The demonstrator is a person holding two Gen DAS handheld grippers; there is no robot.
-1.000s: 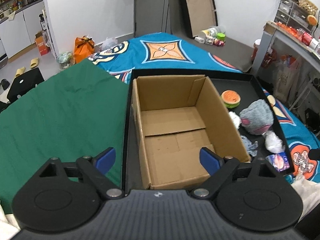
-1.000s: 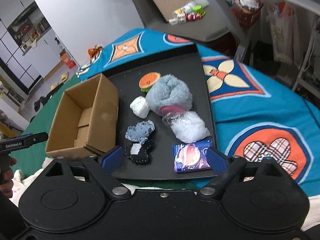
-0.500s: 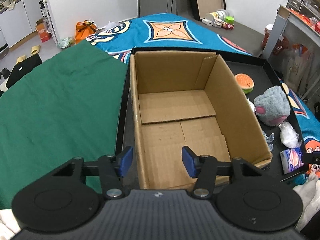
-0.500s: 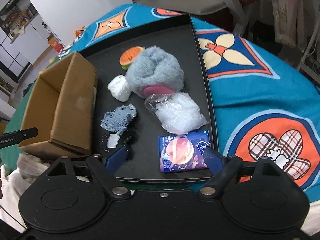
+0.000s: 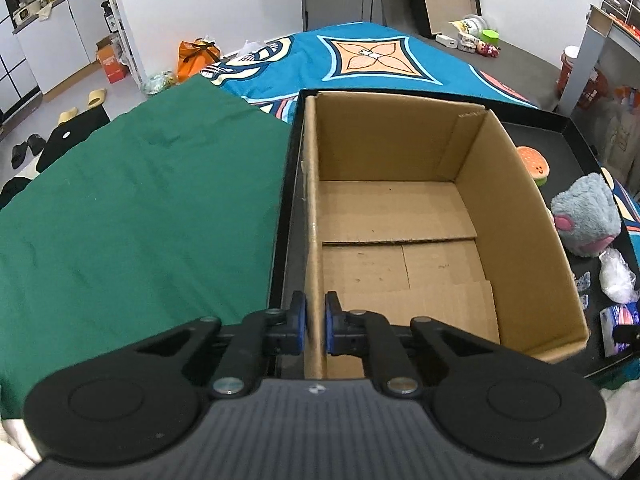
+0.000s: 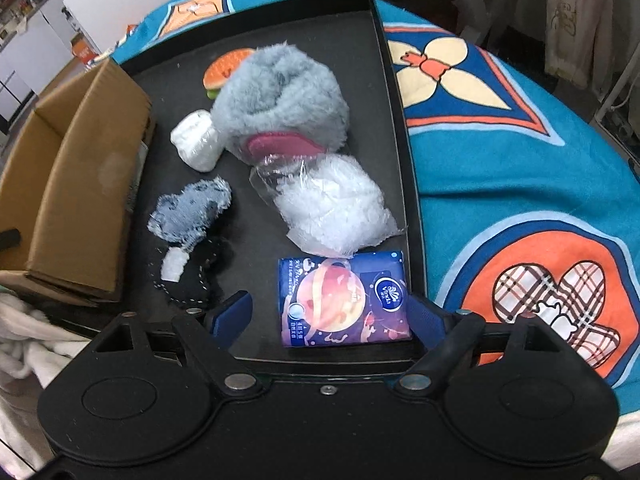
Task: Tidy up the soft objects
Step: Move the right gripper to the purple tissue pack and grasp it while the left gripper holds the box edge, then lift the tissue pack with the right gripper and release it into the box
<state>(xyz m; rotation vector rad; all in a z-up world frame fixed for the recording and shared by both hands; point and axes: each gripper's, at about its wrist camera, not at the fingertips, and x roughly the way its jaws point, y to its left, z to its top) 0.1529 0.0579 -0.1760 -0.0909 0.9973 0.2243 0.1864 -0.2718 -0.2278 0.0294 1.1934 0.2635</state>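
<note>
since a second ago the left gripper (image 5: pixel 315 328) has sunk toward the cardboard box (image 5: pixel 404 240) and its blue pads have come together; now they clench the box's thin left wall near the front corner, one pad outside and one inside. the right gripper (image 6: pixel 330 318) has dropped closer to the black tray (image 6: pixel 394 92) and hangs released, jaws wide, nothing pressed between them, with the tissue pack (image 6: pixel 344 300) lying flat in the gap below.

the box is plain corrugated board, open on top, inner flaps lying loose on its floor, nothing in it. it stands in the left part of the tray, tight against the tray's left rim.

the soft things lie on the tray's matte floor to the right of the box. the tissue pack is a glossy blue rectangle printed with a planet, nearly at the front rim and just beside the right rim. behind it sits a crinkled clear bag of white fluff (image 6: pixel 332 204), touching a shaggy grey plush (image 6: pixel 280 96) with a pink patch. a burger-shaped squishy (image 6: pixel 224 68) peeks out behind the plush. a small white wrapped roll (image 6: pixel 196 140) sits left of the plush. a frayed denim scrap (image 6: pixel 190 212) overlaps a black stitched felt piece (image 6: pixel 200 272), close to the box's outer wall.

bare tray floor stays open at the far end. a green cloth (image 5: pixel 140 220) lies smooth left of the tray.
</note>
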